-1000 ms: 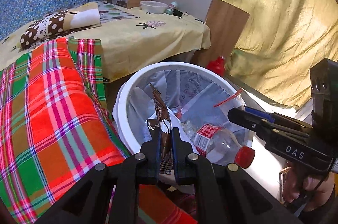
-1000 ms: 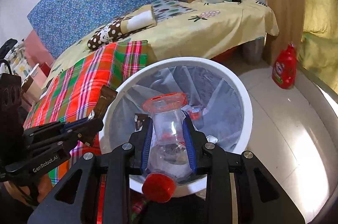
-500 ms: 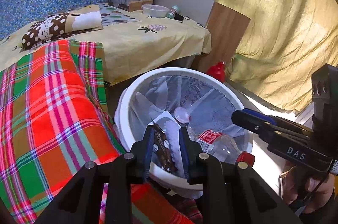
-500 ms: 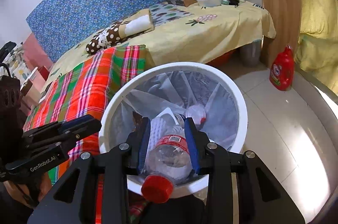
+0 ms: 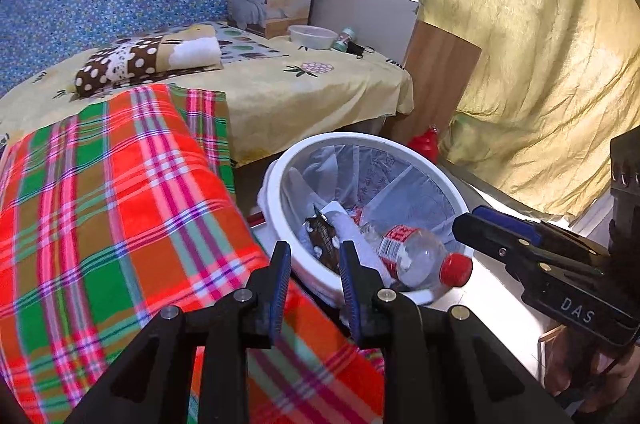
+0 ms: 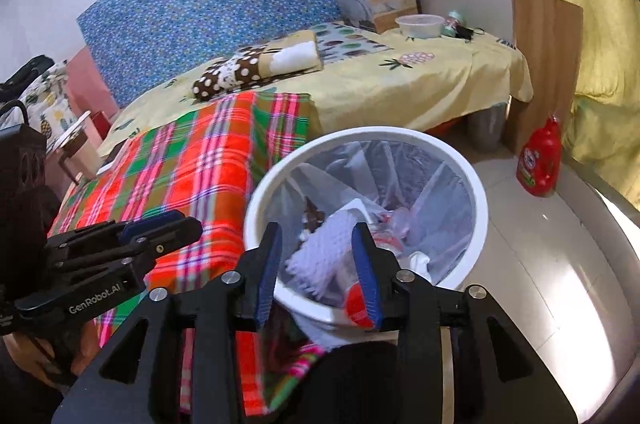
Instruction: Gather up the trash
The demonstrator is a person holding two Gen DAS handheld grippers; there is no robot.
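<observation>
- The left gripper (image 5: 313,276) has its two blue-lined fingers spread apart with nothing between them; it hangs over the near edge of the white bin (image 5: 280,179), above the seam where the bin meets the plaid blanket (image 5: 104,207).
- The right gripper (image 6: 318,264) is likewise spread wide and empty, poised above the near rim of the bin (image 6: 478,191); through the gap between its fingers the bin's contents show.
- From the left wrist view, the right gripper (image 5: 464,224) reaches in from the right, its tips just beside the bin's rim.
- From the right wrist view, the left gripper (image 6: 192,224) sits at the left, over the blanket (image 6: 192,167) and near the bin's edge.
- The trash lies inside the bin, which is lined with a clear plastic bag.
- A clear plastic bottle (image 5: 412,256) with a red-and-white label lies on its side in the bin, its red cap (image 5: 456,268) pointing toward the near rim.
- Beside it, a brown wrapper (image 5: 320,236) rests crumpled against a white, ribbed piece of packing (image 6: 324,244).
- The bottle's cap (image 6: 356,308) appears blurred in the right wrist view, partly behind the right finger.
- A red detergent bottle (image 6: 540,159) stands upright on the floor, well apart from the bin.
</observation>
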